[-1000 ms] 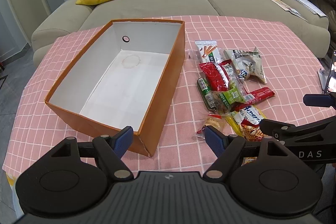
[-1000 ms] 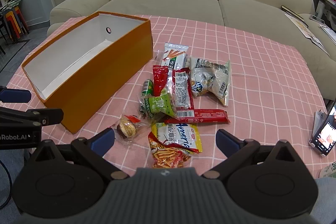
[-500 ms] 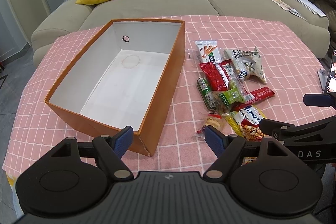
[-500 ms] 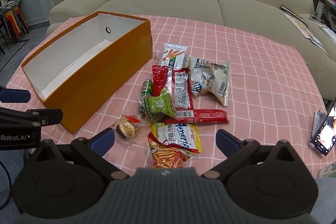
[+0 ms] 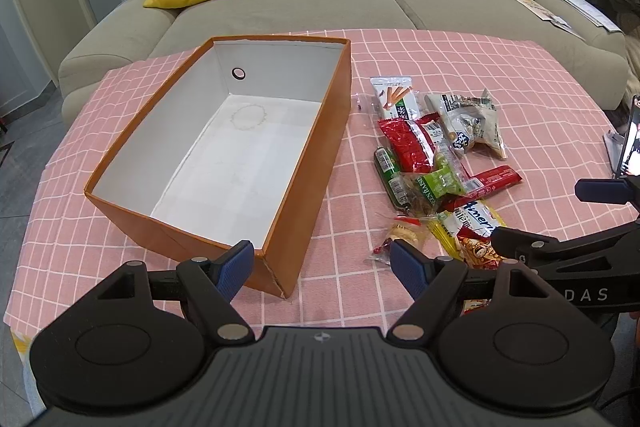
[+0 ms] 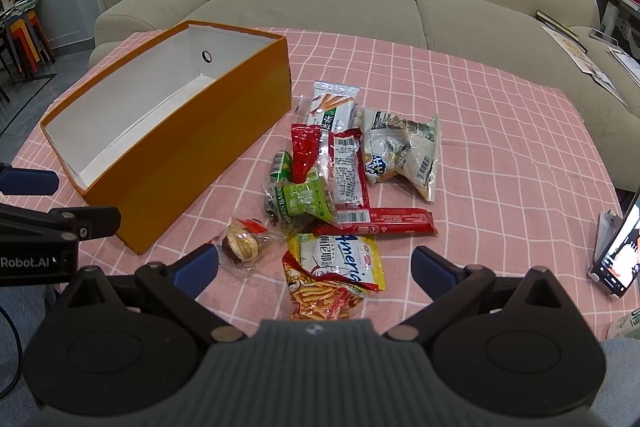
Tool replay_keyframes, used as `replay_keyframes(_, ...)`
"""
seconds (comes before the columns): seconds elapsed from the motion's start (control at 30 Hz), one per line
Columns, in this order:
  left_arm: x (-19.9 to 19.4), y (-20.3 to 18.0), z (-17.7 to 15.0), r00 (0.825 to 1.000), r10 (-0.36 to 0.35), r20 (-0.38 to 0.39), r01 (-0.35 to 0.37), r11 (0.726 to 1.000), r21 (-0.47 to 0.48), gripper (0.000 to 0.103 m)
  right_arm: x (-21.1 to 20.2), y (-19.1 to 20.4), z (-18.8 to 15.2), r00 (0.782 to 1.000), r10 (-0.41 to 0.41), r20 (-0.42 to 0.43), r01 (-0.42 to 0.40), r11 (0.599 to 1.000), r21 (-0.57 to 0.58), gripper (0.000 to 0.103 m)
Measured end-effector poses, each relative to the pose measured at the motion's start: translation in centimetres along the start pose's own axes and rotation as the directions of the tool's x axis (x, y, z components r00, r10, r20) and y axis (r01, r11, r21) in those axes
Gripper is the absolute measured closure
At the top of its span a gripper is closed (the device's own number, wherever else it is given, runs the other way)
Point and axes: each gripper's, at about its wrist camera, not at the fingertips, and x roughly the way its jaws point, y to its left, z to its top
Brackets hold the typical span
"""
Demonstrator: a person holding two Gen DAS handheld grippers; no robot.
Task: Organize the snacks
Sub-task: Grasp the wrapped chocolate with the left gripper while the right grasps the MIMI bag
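The box stands open and empty on the left of the counter, its long side running from near to far, so its open top is free for loading from the right. The snacks lie in a loose pile just right of the box, none of them inside it, so no item appears to be sorted yet. The left gripper hovers over the near edge of the counter with its fingers spread wide and holding nothing; its left finger sits in line with the near right corner of the box. The right gripper hovers low over the near end of the pile, fingers likewise wide apart and empty. Between them, in the right wrist view, lies the yellow pack, with the small cake just left of it. This placement suggests the yellow pack as the likely first pick, since it is nearest and nothing overlaps it. The red bar lies just beyond it, and the green pack and other wrappers overlap farther off; lifting one of these may drag its neighbours. A phone stands at the right edge of the counter, well apart from the pile.
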Motion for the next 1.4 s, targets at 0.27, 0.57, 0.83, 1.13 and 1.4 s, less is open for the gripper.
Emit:
replay_keyframes(0.27, 0.0, -0.1, 0.0, 1.0, -0.004, 0.002, 0.004, 1.0, 0.001, 0.012, 0.1, 0.1, 0.0, 1.0, 0.003, -0.002, -0.003, 1.0, 0.001, 0.004)
replay_keyframes(0.57, -0.3, -0.4, 0.0, 0.992, -0.126, -0.024, 0.126, 0.992, 0.012, 0.032, 0.0, -1.6, -0.7, 0.999, 0.05, -0.015, -0.05, 0.999, -0.006, 0.007)
replay_keyframes(0.83, 0.8, -1.9, 0.0, 0.962, -0.257, -0.095, 0.262, 0.964, 0.044, 0.053, 0.6, -2.8, -2.2, 0.995, 0.064, -0.075, -0.065, 0.998, -0.005, 0.021)
replay_keyframes(1.13, 4.4, -3.3, 0.0, 0.955, -0.241, -0.173, 0.258, 0.962, 0.085, 0.047, 3.8, -2.8, -2.9, 0.977, 0.068, -0.2, -0.058, 0.997, 0.059, 0.018)
replay_keyframes(1.4, 8.3, -3.7, 1.0, 0.953, -0.224, -0.203, 0.249, 0.963, 0.105, 0.041, 7.0, -2.7, -3.1, 0.96, 0.078, -0.27, -0.056, 0.994, 0.089, 0.02)
